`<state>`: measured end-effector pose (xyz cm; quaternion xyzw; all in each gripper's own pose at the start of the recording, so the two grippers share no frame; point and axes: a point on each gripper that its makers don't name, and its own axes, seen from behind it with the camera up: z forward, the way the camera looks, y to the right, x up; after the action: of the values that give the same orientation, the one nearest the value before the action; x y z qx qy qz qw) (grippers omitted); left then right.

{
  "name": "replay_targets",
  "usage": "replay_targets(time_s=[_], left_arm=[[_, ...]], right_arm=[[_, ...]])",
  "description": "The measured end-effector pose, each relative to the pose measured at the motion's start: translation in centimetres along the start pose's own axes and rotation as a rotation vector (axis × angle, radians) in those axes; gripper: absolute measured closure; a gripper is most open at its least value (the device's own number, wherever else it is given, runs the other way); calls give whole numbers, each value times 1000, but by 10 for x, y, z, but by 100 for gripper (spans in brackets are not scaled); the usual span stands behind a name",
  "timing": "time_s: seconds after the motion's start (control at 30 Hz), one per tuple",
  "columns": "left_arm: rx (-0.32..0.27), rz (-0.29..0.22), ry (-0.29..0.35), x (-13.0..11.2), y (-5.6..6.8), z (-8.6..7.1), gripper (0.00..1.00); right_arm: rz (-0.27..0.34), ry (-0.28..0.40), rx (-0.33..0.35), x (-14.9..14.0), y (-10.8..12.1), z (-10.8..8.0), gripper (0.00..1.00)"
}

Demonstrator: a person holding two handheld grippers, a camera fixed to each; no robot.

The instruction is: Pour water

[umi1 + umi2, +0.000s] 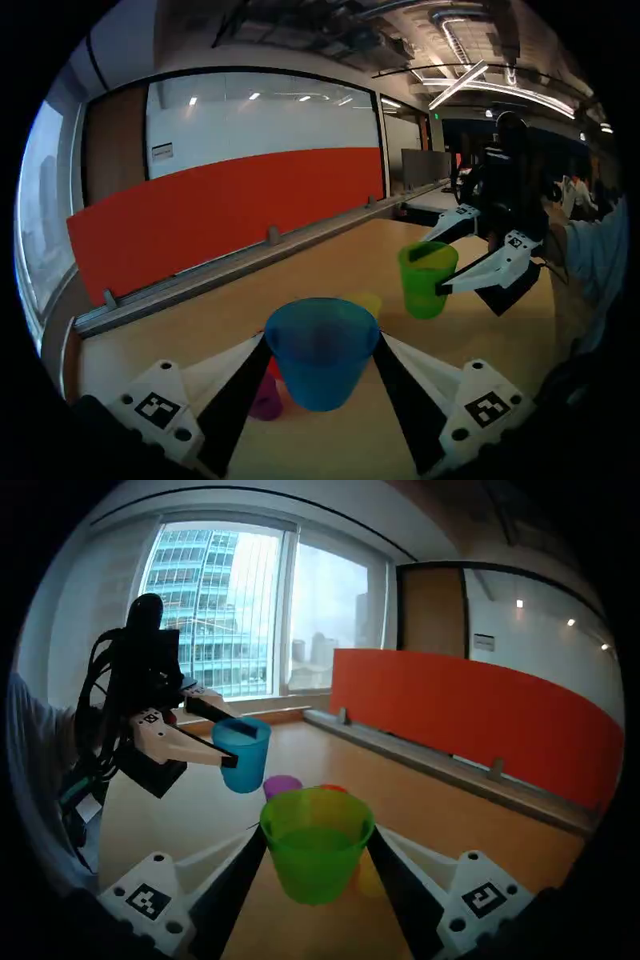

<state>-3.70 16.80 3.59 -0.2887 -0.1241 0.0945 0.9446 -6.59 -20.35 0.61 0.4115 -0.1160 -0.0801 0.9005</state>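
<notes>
Left gripper view, what are the tongs doing?
– The left tongs are clamped on an upright blue cup, one finger on each side, lifted above the wooden table
– And the other cup?
– Ahead and to the right, well apart from the blue one, the right tongs grip an upright green cup the same way, also off the table
– Which one holds the water?
– In the right gripper view the green cup seems to have liquid low inside; the blue cup's inside is too dark to tell
– So what does the pour turn on?
– Probably the gap. From the right tongs, the blue cup sits ahead and to the left, rims not meeting. The green cup would need to come over the blue rim and tip that way. A purple cup stands on the table between them
</notes>
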Motion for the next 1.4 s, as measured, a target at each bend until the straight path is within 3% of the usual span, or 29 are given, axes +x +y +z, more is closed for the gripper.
replay_targets(time_s=[0.4, 0.87, 1.4], left_arm=[[-45, 4, -104, -46, 15, 13, 12], [-103, 4, -207, -90, 30, 27, 12], [-121, -5, -261, -118, 30, 39, 12]], right_arm=[[5, -99, 12, -37, 5, 1, 10], [-7, -213, 45, -74, 1, 15, 9], [-4, -284, 52, -105, 2, 26, 9]])
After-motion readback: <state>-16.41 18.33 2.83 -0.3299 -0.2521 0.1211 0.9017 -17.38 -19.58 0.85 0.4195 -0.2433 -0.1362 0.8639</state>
